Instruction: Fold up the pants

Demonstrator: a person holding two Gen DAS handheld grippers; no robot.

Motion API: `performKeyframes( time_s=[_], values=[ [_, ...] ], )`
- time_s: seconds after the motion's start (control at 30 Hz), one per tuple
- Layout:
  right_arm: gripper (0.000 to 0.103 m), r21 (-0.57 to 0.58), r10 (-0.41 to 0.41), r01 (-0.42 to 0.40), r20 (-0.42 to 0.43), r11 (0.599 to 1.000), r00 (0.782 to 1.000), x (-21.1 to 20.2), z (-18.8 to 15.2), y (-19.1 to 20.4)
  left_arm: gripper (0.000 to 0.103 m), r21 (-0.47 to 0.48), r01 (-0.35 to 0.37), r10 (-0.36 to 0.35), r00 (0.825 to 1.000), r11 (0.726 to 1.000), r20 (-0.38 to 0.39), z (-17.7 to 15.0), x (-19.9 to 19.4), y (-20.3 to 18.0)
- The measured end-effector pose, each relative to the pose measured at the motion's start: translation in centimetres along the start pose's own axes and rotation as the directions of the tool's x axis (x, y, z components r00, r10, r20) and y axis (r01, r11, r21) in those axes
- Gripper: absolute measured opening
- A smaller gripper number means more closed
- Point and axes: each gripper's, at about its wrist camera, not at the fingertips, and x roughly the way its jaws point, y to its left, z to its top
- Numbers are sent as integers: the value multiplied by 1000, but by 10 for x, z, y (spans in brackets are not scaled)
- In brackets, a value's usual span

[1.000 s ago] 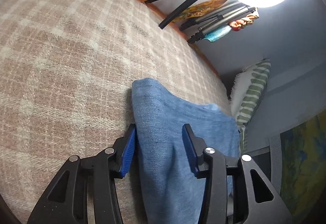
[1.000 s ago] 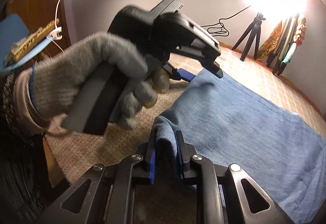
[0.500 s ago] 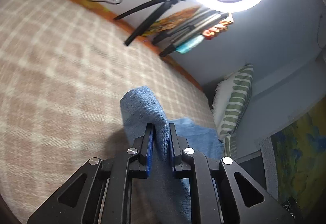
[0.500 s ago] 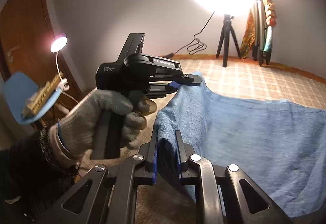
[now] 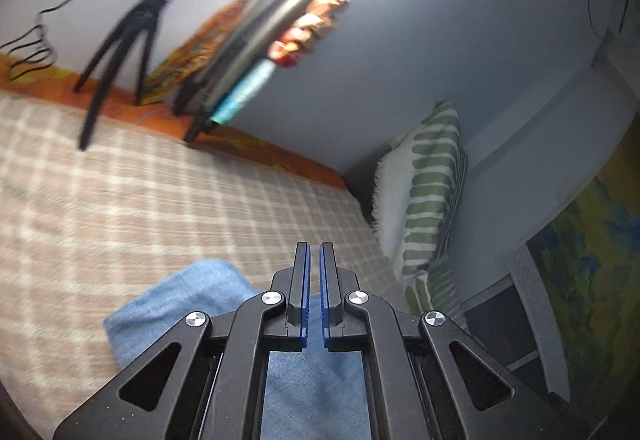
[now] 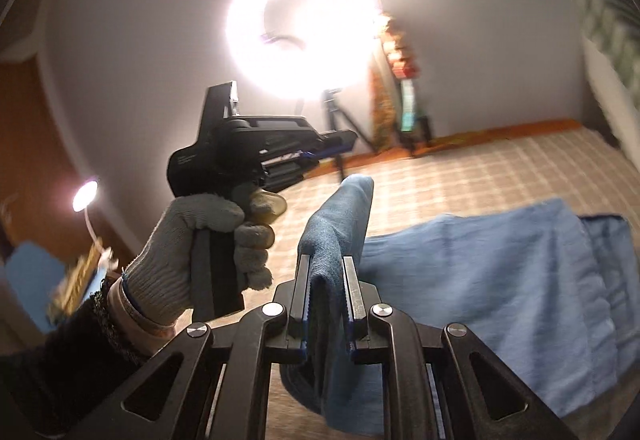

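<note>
The left gripper has its jaws pressed nearly together with only a thin gap; whether any cloth is caught there cannot be told, though the blue pants hang just below it. The right gripper pinches a bunched fold of the pants, the rest draping onto the checked bed toward its right edge. The fabric looks soft, light and limp, so it is best held at the corners of an edge.
</note>
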Motion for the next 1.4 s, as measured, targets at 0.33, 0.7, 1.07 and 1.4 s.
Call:
performKeyframes(
  time_s=[0.33,0.7,1.07,1.4],
  values=[
    [10,272,-119,111,13,956,993,-50,-7,-120,4,180,24,2,989,983,-147,-42,25,-37],
    [46,327,-20,57,-114,943,993,-47,-15,-171,4,272,68,56,905,960,-423,-169,57,-23],
    [50,413,28,7,-80,911,996,4,20,-201,4,271,73,46,912,960,-407,-167,21,-18],
    [39,392,-18,98,-202,915,979,50,8,-202,4,277,53,65,914,959,-400,-171,-20,8]
  ],
)
